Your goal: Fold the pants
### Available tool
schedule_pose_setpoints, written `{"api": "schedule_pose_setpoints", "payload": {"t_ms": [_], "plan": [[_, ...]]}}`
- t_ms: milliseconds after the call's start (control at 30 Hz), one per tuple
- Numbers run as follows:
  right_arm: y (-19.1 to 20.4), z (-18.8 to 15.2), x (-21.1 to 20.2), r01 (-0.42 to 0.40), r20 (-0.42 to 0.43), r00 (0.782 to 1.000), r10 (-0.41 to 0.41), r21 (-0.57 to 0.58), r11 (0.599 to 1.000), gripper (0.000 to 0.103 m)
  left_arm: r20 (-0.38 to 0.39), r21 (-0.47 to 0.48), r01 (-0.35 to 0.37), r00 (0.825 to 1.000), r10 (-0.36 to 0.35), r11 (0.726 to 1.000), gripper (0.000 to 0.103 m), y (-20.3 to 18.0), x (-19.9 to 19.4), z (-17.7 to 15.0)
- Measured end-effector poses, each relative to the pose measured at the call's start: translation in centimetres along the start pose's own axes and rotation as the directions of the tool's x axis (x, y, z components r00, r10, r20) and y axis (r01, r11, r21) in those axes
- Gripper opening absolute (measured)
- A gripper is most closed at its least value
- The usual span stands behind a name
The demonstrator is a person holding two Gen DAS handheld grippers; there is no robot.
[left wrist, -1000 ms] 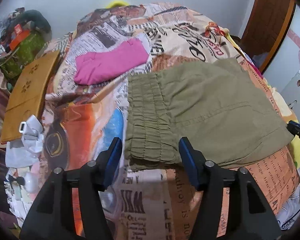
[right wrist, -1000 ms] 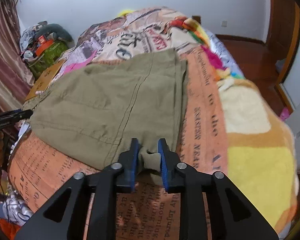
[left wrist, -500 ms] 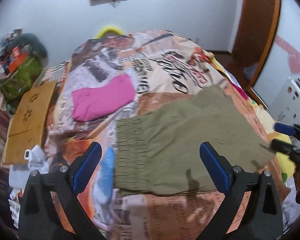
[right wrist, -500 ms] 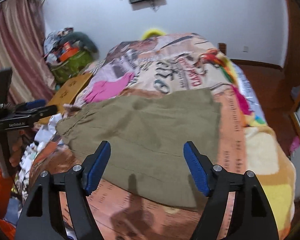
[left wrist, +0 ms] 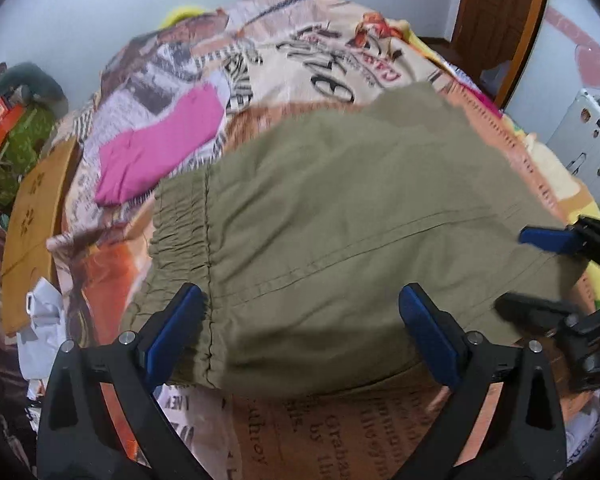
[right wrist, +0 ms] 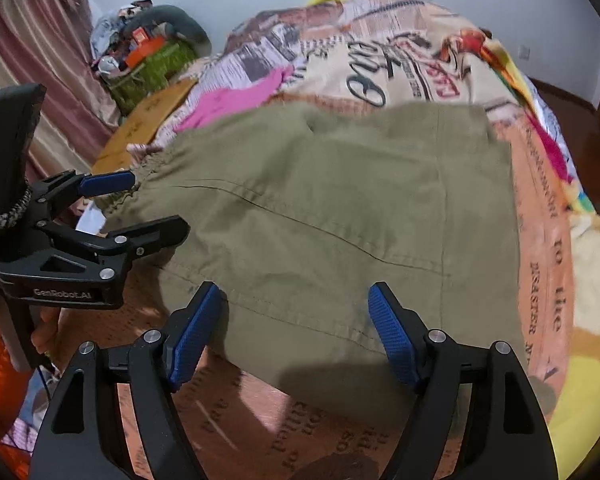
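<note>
Olive pants (left wrist: 340,200) lie folded flat on the newspaper-print bedspread (left wrist: 308,432), elastic waistband to the left and hem to the right. My left gripper (left wrist: 300,296) hovers over the near waistband corner. Its jaws are opening wide, with fabric beneath them and no pad pressing. My right gripper (right wrist: 295,292) hovers over the near hem edge of the pants (right wrist: 340,200). Its jaws are opening too and grip nothing. Each gripper shows in the other's view: the right gripper (left wrist: 516,270) at the right edge, the left gripper (right wrist: 156,202) at the left, held by a hand.
A pink garment (left wrist: 160,148) lies beyond the waistband. A wooden board (left wrist: 32,216) and a green bag (left wrist: 16,140) sit at the bed's left side, and a white cloth (left wrist: 44,312) below them. A white appliance (left wrist: 584,144) stands far right. Curtains (right wrist: 40,60) hang at left.
The right gripper let go of the hem corner it was pinching, and the left one widened off the waistband. Both drew back, then came closer over the pants' near edge.
</note>
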State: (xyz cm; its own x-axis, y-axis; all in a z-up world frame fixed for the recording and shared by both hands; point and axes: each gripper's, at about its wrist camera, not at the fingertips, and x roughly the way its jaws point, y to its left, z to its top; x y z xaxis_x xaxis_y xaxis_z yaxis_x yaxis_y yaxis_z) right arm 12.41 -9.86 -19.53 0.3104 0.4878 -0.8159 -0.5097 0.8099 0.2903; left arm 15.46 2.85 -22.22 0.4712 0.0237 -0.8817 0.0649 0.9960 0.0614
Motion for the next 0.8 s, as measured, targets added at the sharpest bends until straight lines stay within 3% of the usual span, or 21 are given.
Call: {"api": "schedule_pose_setpoints", "payload": {"t_ms": [267, 567, 800], "plan": [[-2.0, -1.0, -1.5, 0.004, 0.007, 1.000, -0.005, 0.041, 0.999, 0.075, 0.029, -0.010, -0.037, 0.999, 0.037, 0.999, 0.103, 2.1, -1.2, -1.0], [-5.5, -3.2, -3.9, 0.056, -0.003, 0.998, -0.056, 0.134, 0.989, 0.075, 0.001, -0.119, -0.070, 0.998, 0.070, 0.990, 0.103, 6.3, -1.7, -2.5], [-8.2, -4.5, -5.5, 0.064, -0.005, 0.998, -0.065, 0.241, 0.968, 0.075, -0.009, -0.170, -0.034, 0.999, 0.033, 0.985, 0.103, 7.4, -2.0, -2.6]]}}
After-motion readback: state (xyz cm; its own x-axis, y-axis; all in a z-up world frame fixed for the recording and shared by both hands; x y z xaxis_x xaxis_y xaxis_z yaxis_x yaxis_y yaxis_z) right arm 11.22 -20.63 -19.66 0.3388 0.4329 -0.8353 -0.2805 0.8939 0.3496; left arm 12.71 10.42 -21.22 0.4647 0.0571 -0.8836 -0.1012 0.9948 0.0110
